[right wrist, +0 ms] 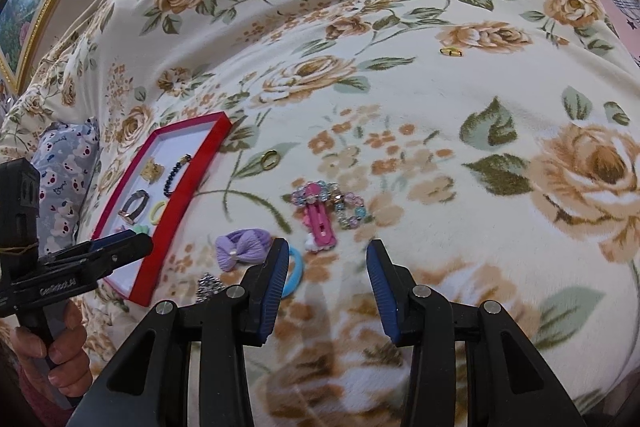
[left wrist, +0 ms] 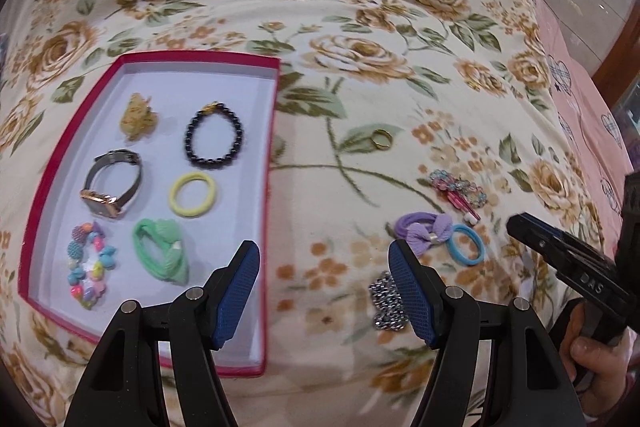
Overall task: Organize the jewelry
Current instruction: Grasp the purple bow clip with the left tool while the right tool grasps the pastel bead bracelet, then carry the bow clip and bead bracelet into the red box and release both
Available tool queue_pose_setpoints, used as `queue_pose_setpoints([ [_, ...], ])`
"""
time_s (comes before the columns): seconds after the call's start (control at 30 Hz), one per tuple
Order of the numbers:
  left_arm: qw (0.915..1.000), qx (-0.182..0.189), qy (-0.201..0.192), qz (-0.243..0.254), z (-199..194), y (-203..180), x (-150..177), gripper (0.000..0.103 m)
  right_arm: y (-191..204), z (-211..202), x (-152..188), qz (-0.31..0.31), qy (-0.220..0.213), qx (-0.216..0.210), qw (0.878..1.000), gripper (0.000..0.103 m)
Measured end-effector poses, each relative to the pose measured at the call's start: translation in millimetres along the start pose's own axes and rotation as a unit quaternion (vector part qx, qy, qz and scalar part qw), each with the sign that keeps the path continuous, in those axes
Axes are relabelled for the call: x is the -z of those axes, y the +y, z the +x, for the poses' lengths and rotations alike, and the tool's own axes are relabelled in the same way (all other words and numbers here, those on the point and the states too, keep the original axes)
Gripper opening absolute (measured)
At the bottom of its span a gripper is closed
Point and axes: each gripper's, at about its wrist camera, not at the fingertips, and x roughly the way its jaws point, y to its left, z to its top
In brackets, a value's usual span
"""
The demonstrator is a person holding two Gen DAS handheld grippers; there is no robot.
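Your red box lies on the bed by its left edge, holding a watch and bracelets. Both hand-held grippers, left and right, hover wide and empty. Purple bow, blue tie and ring lie loose.

Silver chain piece: right portion hidden behind left gripper's finger pad; type unclear.
Blue hair tie: left half covered by right gripper's finger.
Small gold item: too small to identify.
Tray: near end hidden behind the other gripper.
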Motion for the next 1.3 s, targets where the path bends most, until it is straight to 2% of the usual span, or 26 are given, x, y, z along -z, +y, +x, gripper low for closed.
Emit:
queue_pose_setpoints([
  [0.13, 0.9992, 0.027, 0.014, 0.027, 15.2, -13.2, -4.3, 0.067, -3.5, 9.9, -8.2, -0.007, 0.003, 0.009, 1.0, 0.041],
  [0.33, 0.9966, 0.037, 0.029, 0.068, 43.6, -33.9, -10.5, 0.067, -6.3, 33.1, -19.6, -0.022, 0.022, 0.018, 0.999, 0.035],
  [0.4, 0.9957, 0.034, 0.038, 0.077, 55.9, -39.0, -13.8, 0.067, -7.4, 42.1, -20.7, -0.023, 0.032, 0.02, 0.999, 0.029],
  [0.53, 0.9948, 0.036, 0.051, 0.081, 75.9, -46.4, -19.5, 0.065, -8.6, 51.3, -22.4, -0.02, 0.035, 0.019, 0.999, 0.022],
  [0.57, 0.9943, 0.039, 0.054, 0.083, 81.1, -47.8, -21.3, 0.065, -7.8, 52.5, -23.1, -0.022, 0.034, 0.019, 0.999, 0.016],
  [0.6, 0.9942, 0.039, 0.054, 0.084, 84.0, -49.6, -21.0, 0.061, -7.4, 53.8, -23.7, -0.023, 0.035, 0.02, 0.999, 0.01],
  [0.63, 0.9938, 0.041, 0.055, 0.088, 87.8, -51.4, -21.7, 0.049, -7.2, 54.8, -24.1, -0.024, 0.034, 0.02, 0.999, 0.01],
  [0.67, 0.993, 0.047, 0.057, 0.092, 90.6, -54.0, -20.8, 0.041, -7.4, 55.1, -24.4, -0.023, 0.033, 0.017, 0.999, 0.007],
  [0.7, 0.9922, 0.056, 0.059, 0.094, 92.2, -56.5, -20.0, 0.028, -7.4, 54.7, -24.1, -0.023, 0.032, 0.015, 0.999, 0.007],
  [0.87, 0.9924, 0.052, 0.04, 0.104, 85.8, -58.5, -19.2, 0.015, -8.9, 43.3, -27.1, -0.009, 0.011, 0.002, 1.0, 0.007],
  [0.9, 0.9926, 0.054, 0.037, 0.102, 81.8, -56.7, -18.3, 0.008, -8.2, 35.5, -28.6, -0.008, -0.002, -0.003, 1.0, 0.007],
  [1.1, 0.995, 0.056, 0.009, 0.082, 53.7, -41.8, -17.6, 0.007, -0.2, 0.3, -39.9, 0.005, -0.053, -0.032, 0.998, 0.007],
  [1.3, 0.9962, 0.061, -0.022, 0.057, 16.0, -22.5, -10.1, 0.007, 16.3, -22.6, -45.8, -0.002, -0.077, -0.048, 0.996, 0.007],
])
